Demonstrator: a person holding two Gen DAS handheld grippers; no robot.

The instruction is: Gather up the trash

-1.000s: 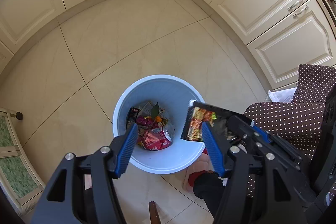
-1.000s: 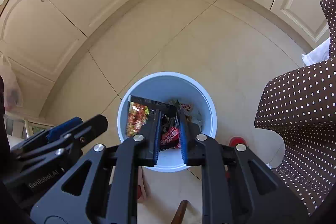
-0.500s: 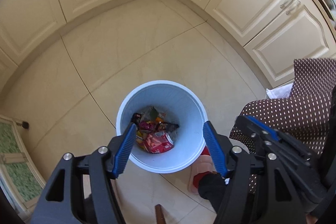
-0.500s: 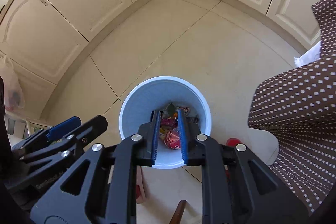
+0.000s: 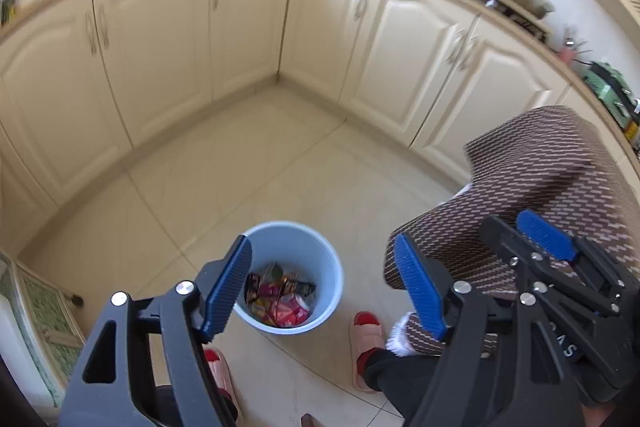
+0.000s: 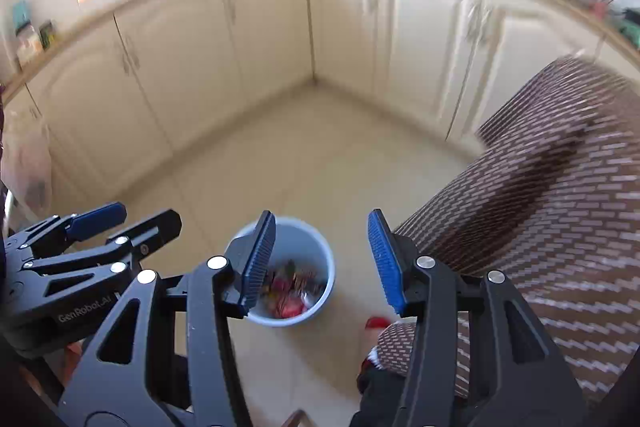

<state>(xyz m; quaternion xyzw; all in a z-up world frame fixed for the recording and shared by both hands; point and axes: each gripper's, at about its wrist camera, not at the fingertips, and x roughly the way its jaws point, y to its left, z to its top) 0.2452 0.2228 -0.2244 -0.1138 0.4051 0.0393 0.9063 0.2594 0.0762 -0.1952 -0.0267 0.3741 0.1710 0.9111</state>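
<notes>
On a cream-tiled kitchen floor [image 5: 280, 163], the blue bin [image 5: 328, 291] holds the wrappers [image 5: 280, 301] while the left hand-held gripper [image 5: 324, 287] and right hand-held gripper [image 6: 322, 261], both empty with jaws opening, hover above, a slippered foot [image 5: 366, 343] near enough to tip it.

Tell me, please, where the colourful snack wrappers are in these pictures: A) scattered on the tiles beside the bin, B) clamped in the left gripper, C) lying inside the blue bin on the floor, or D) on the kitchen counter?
C: the wrappers lie in the bottom of the blue bin, and nothing sits between the fingers of either gripper.
</notes>
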